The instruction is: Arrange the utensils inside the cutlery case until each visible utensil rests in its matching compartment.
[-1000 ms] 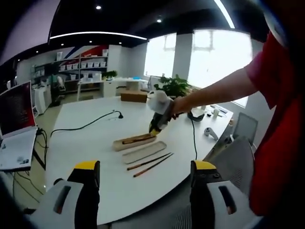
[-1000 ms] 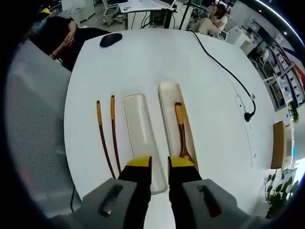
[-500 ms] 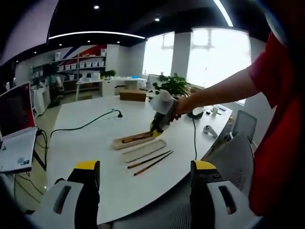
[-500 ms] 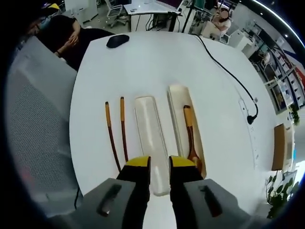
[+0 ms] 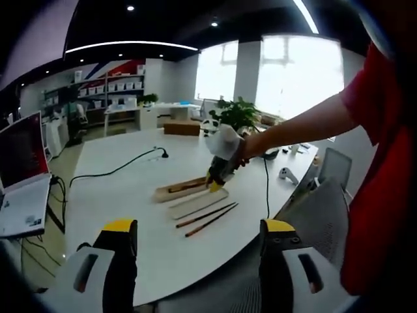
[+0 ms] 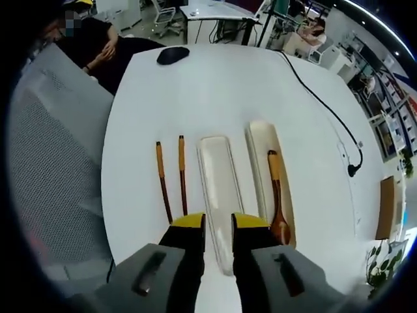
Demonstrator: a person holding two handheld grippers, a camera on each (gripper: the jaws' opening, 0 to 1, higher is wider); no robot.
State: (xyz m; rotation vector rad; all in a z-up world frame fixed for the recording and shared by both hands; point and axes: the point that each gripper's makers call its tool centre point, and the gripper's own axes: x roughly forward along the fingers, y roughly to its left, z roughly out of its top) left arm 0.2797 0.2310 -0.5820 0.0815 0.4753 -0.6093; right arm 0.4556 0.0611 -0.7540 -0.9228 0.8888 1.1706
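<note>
Up front in the left gripper view, the left gripper [image 5: 199, 261] hangs over the near edge of a round white table [image 5: 124, 195], its two yellow-tipped jaws spread wide with nothing between them. Farther out on the table lies the cutlery case [image 5: 179, 190] with a wooden spoon [image 5: 184, 187] inside it, the flat lid [image 5: 199, 203] just beside it, and a pair of chopsticks [image 5: 208, 218] on the bare tabletop next to the lid. The right gripper [image 5: 214, 184], held by a person's bare arm reaching in from the right, points down at the end of the case and lid; from here I cannot tell how its jaws stand. A black cable [image 5: 120, 169] runs across the table, and a laptop [image 5: 23, 173] sits off to the left. Next, in the right gripper view, the right gripper [image 6: 218, 222] hovers above the near end of the lid [image 6: 221, 189], its jaws narrow, a slim gap left and nothing gripped. The chopsticks [image 6: 172, 176] lie side by side left of the lid, the case [image 6: 260, 140] lies right of it, and the spoon [image 6: 277, 199] rests lengthwise in the case, bowl end nearest the gripper. A black mouse [image 6: 172, 55] lies at the far edge of the table [image 6: 215, 91].
</note>
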